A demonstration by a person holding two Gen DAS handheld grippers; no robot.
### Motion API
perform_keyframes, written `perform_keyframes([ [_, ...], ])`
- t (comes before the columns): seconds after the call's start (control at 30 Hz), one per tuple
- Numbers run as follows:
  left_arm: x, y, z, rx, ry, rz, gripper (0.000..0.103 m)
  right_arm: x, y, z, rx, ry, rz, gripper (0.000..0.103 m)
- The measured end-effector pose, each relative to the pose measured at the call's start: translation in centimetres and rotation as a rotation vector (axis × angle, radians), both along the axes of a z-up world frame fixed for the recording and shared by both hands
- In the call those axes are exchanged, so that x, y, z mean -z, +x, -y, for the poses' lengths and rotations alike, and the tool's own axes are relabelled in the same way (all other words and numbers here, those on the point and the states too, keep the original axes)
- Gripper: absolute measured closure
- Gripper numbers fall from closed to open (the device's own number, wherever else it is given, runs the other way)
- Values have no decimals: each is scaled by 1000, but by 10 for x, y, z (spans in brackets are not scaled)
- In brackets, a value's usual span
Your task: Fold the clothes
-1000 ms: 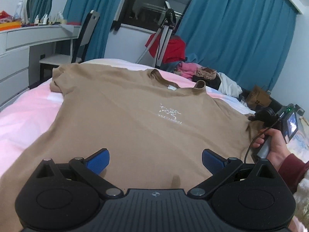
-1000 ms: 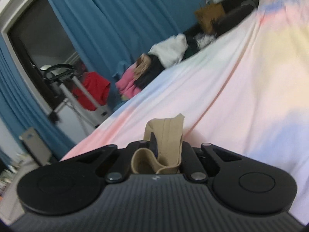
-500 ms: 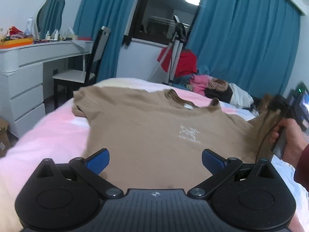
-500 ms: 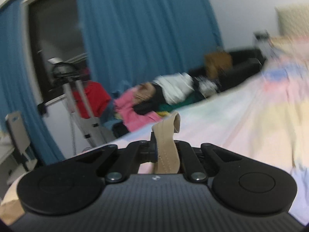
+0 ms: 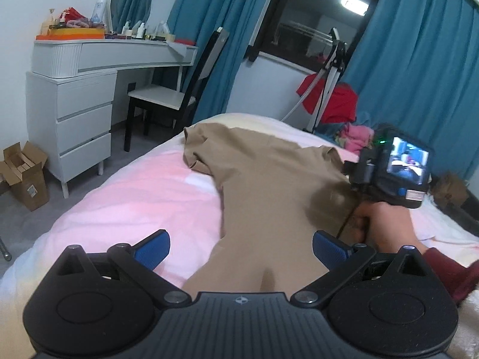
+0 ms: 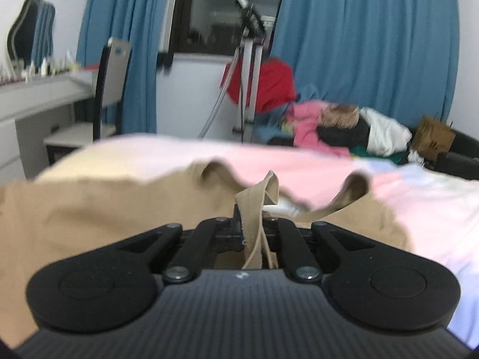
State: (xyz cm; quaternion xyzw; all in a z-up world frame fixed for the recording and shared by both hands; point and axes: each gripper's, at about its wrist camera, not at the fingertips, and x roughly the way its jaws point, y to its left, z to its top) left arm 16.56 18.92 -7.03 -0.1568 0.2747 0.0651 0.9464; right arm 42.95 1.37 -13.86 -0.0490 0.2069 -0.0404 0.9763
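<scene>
Jaws of the right gripper (image 6: 253, 224) pinch a bunched edge of the tan shirt (image 5: 269, 185), which lies across the pink bed (image 5: 134, 197) toward its far edge; the left gripper (image 5: 239, 246) hangs over the shirt, jaws wide apart, gripping nothing

The left gripper (image 5: 238, 249) has a black ribbed body, round side discs, silver screws and blue pads (image 5: 151, 247). At right of the frame, the right gripper (image 6: 250, 218) carries a lit screen, a green light and a black cable; the hand (image 5: 381, 224) wears a maroon sleeve (image 5: 449, 272).
</scene>
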Motion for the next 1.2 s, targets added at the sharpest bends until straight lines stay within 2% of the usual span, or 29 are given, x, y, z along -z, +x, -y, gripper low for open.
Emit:
perform_keyframes([
  [0.13, 10, 9, 4, 9, 17, -30, 1, 3, 9, 11, -12, 86, -59, 90],
  [0.17, 12, 10, 6, 16, 21, -33, 1, 2, 11, 12, -28, 118, -84, 76],
  [0.2, 13, 12, 8, 24, 26, -35, 1, -1, 9, 14, -56, 140, -98, 52],
  [0.27, 15, 13, 15, 30, 60, -32, 1, -9, 1, 17, -113, 169, -100, 35],
  [0.33, 16, 13, 27, 27, 120, -19, 1, -24, -22, 19, -154, 173, -65, 35],
  [0.47, 15, 4, 44, 34, 146, -5, 1, -60, -80, 37, -205, 212, -6, 35],
  [0.57, 12, -10, 56, 27, 205, 0, 3, -81, -130, 64, -232, 251, 36, 35],
  [0.83, -28, -72, 84, 112, 177, 51, 3, -112, -293, 146, -227, 354, 103, 35],
  [0.93, -38, -92, 100, 162, 185, 50, 3, -112, -351, 178, -192, 367, 134, 35],
  [1.0, -38, -102, 113, 206, 188, 42, 3, -111, -377, 203, -147, 416, 116, 35],
  [1.07, -33, -109, 127, 242, 186, 21, 3, -107, -396, 227, -97, 477, 132, 35],
  [1.2, -20, -120, 158, 326, 187, -9, 5, -101, -409, 263, 10, 545, 155, 33],
])
